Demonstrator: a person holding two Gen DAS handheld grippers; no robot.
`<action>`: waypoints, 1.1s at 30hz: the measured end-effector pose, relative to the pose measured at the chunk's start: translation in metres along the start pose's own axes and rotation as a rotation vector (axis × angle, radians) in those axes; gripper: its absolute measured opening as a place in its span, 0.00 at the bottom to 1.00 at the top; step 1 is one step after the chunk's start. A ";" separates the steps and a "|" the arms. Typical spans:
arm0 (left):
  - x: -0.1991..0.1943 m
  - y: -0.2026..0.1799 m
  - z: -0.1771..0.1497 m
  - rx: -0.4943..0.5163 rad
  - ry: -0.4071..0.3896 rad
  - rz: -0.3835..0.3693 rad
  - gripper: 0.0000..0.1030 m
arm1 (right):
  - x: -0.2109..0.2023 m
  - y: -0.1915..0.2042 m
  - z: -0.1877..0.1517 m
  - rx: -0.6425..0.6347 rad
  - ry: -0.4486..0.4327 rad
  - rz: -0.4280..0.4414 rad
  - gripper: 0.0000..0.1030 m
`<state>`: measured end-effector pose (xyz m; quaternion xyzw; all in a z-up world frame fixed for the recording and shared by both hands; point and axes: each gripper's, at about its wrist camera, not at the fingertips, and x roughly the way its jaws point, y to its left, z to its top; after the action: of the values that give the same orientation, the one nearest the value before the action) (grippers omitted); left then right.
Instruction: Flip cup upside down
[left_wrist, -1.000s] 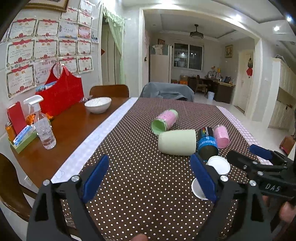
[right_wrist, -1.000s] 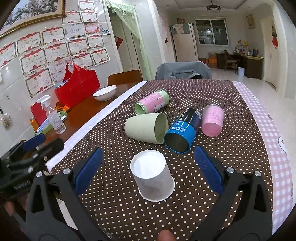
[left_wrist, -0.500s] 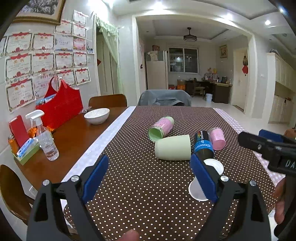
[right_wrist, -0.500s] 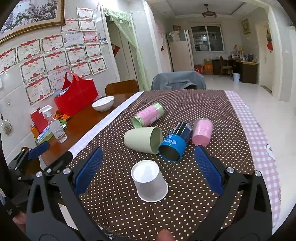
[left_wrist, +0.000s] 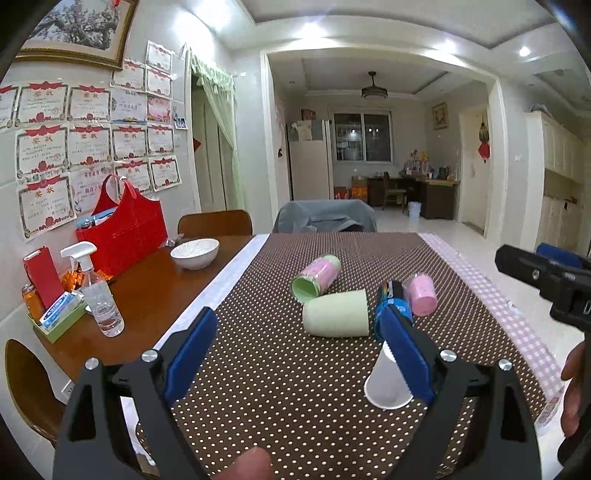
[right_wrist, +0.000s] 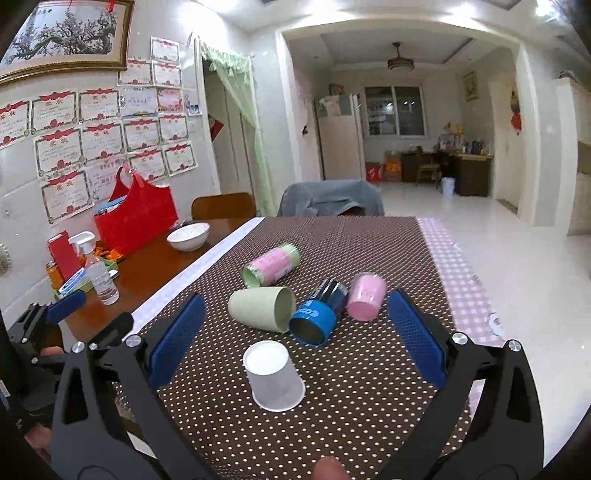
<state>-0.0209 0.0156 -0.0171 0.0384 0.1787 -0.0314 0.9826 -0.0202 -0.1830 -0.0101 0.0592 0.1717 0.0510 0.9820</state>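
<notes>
A white paper cup (right_wrist: 274, 376) stands upside down on the dotted brown tablecloth (right_wrist: 354, 428), near the front edge. In the left wrist view the cup (left_wrist: 384, 384) is partly hidden behind the right finger. My right gripper (right_wrist: 295, 339) is open and empty, held above and behind the cup. My left gripper (left_wrist: 295, 350) is open and empty, to the left of the cup and raised above the table. The left gripper also shows at the left edge of the right wrist view (right_wrist: 55, 317).
Behind the white cup lie a pale green cup (right_wrist: 262, 308), a blue can (right_wrist: 317, 317), a pink cup (right_wrist: 365, 301) and a pink-and-green cup (right_wrist: 271, 264). A white bowl (right_wrist: 188, 235), spray bottle (right_wrist: 98, 275) and red bag (right_wrist: 136, 214) stand at left.
Both grippers have pulled back and risen away from the cups. The white cup stays upside down in the same spot.
</notes>
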 end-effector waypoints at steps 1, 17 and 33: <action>-0.002 0.000 0.001 -0.006 -0.005 -0.001 0.86 | -0.003 0.001 -0.001 0.001 -0.005 -0.006 0.94; -0.030 -0.003 0.009 -0.029 -0.074 0.012 0.86 | -0.021 0.020 -0.007 -0.049 -0.052 -0.045 0.94; -0.038 -0.004 0.010 -0.014 -0.127 0.030 0.86 | -0.019 0.019 -0.007 -0.046 -0.043 -0.051 0.94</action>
<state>-0.0531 0.0125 0.0054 0.0319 0.1158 -0.0179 0.9926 -0.0416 -0.1661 -0.0080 0.0334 0.1506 0.0286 0.9876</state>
